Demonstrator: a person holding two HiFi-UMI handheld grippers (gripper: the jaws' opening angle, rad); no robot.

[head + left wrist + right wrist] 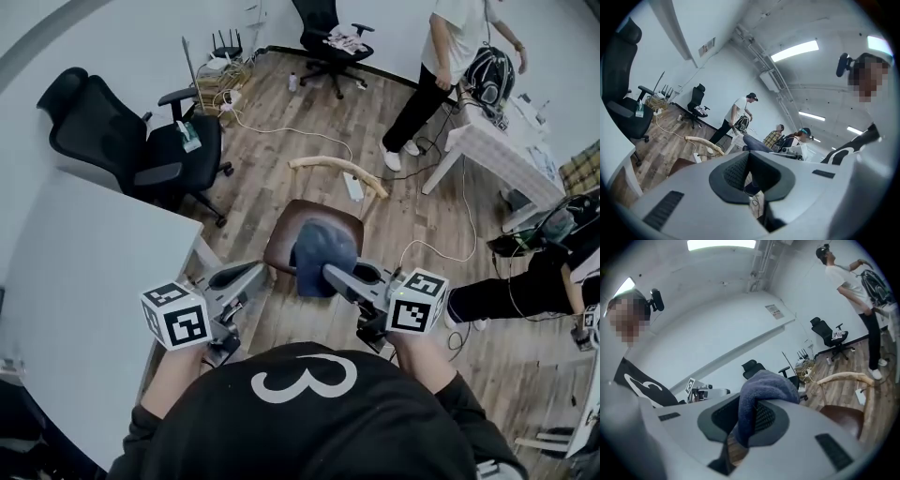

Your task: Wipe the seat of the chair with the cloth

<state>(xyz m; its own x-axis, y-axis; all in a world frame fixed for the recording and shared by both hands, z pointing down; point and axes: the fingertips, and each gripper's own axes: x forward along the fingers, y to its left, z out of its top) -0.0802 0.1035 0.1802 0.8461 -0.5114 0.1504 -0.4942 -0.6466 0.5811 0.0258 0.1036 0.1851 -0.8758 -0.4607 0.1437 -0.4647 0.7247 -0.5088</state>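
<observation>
Jaws on the right gripper [330, 273] are pinching down on a dark blue terry cloth [323, 251], and the right gripper view is showing a fold of it bunching up between the pads, so that grip is looking solid. The left gripper [255, 272] is hanging beside it with its jaws together and nothing between them.

From the head view, the cloth is hanging over the brown padded seat of the chair [281, 234]. It's covering the middle and the near right part, while the left edge and the far edge by the pale curved wooden backrest [337, 167] are showing bare. I honestly can't tell from up there if the cloth is touching the seat. In the right gripper view the seat is sitting off to the side and apart from the cloth, so I'm guessing it's hovering.

My read is that the cloth is in hand and lined up over the seat, but the actual wiping is not really going yet. The next move is calling for lowering the right gripper until the cloth is pressing flat on the seat. After that it's sweeping edge to edge, getting those bare left and far edges too, and keeping the pinch tight so the cloth isn't slipping out. The left gripper isn't needed, unless the chair starts sliding.
</observation>
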